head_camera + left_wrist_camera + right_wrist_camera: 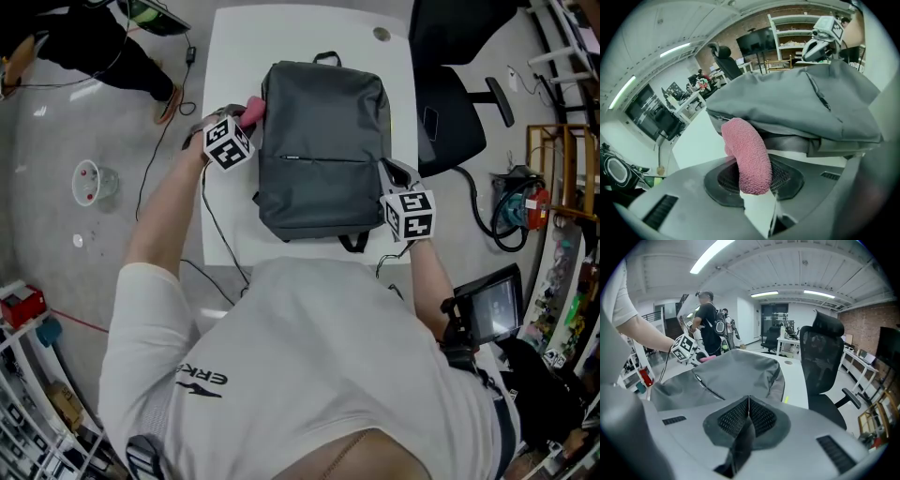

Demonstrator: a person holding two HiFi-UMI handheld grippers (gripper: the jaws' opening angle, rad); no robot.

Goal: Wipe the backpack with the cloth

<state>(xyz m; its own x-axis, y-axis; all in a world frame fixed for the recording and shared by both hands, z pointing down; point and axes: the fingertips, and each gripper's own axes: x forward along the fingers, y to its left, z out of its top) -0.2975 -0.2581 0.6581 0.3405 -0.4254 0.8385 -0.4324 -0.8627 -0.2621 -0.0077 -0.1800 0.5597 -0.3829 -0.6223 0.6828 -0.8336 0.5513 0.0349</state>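
Observation:
A grey backpack [323, 150] lies flat on the white table [234, 56]. A pink cloth [255, 106] touches its upper left edge, and my left gripper [246, 112] is shut on it. In the left gripper view the cloth [747, 152] curls up out of the jaws against the backpack [797, 101]. My right gripper [396, 174] is at the bag's right side, low down. In the right gripper view it [749, 405] is shut, with a dark strap [740, 446] of the bag pinched between the pads, and the backpack [726, 376] spreads out beyond.
A black office chair [455, 103] stands close to the table's right edge. A person [84, 42] is on the floor at the far left. A cable [217, 234] runs over the table's left front. Shelving and a small screen [492, 307] are at the right.

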